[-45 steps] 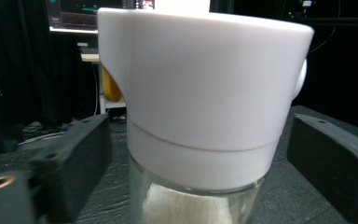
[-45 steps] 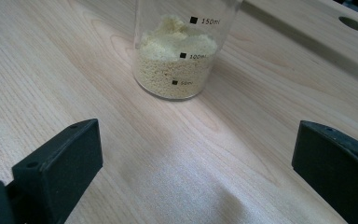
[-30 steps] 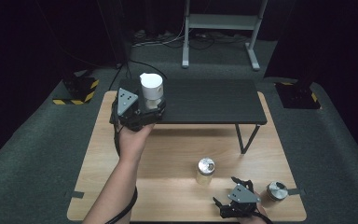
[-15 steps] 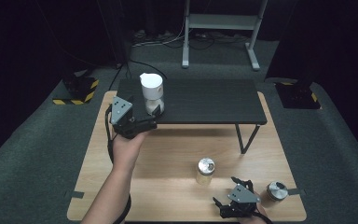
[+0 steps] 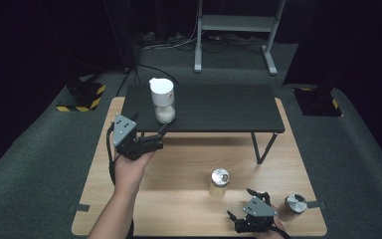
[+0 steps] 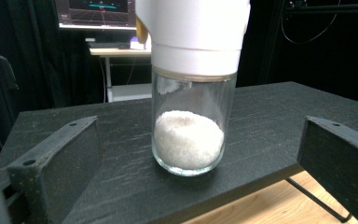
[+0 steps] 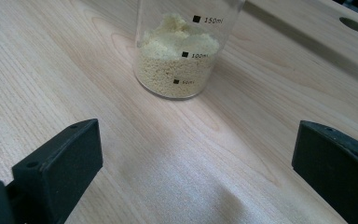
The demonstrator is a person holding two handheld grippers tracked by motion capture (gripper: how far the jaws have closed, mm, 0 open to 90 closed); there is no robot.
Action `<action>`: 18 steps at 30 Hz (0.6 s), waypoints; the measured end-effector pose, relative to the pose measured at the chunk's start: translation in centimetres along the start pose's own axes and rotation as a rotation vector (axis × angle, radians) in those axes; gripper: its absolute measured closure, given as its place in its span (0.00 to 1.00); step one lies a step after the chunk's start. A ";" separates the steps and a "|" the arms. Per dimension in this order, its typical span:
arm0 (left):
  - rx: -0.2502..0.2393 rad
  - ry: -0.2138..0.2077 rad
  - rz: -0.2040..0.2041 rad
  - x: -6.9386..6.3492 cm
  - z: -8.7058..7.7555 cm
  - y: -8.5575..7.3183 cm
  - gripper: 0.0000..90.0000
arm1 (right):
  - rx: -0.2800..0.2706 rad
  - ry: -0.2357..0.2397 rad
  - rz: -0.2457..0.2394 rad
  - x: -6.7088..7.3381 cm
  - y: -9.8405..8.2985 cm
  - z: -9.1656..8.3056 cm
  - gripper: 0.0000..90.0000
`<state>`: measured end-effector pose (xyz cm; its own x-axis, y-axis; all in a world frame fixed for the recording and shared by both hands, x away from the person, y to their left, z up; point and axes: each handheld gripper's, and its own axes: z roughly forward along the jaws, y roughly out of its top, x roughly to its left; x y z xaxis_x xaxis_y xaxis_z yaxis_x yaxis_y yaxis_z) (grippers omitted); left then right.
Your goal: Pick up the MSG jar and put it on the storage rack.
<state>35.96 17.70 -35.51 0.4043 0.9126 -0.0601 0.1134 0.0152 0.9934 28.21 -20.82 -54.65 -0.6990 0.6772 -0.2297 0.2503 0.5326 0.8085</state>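
Left tool (image 5: 160,133) open, just short of jar (image 6: 192,107) w/ white powder.

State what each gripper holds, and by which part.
Nothing: the left gripper stands open before the white-capped jar, the right gripper open near the beaker.

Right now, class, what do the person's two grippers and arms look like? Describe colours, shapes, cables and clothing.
Both the left gripper and the right gripper are black with two blocky, flat-faced fingers, each finger with small round holes. Each carries a grey three-cornered plate. A black cable loops from the left gripper. The left forearm is bare, with no sleeve visible.
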 end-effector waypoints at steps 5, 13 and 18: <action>0.008 0.008 0.004 0.0 -0.8 -0.4 0.00 | -0.001 -0.001 0.000 0.0 0.0 0.0 0.01; 0.036 0.024 0.004 0.4 -1.9 -1.5 0.00 | -0.001 -0.003 -0.003 0.0 0.0 0.0 0.01; 0.056 0.025 0.010 0.5 -2.3 -2.3 0.00 | 0.000 -0.004 -0.004 0.0 0.0 0.0 0.01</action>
<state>33.79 19.04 -37.55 0.3832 0.9225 -0.0471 0.1605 -0.0163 0.9869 28.20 -20.80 -54.65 -0.6976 0.6769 -0.2350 0.2473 0.5353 0.8076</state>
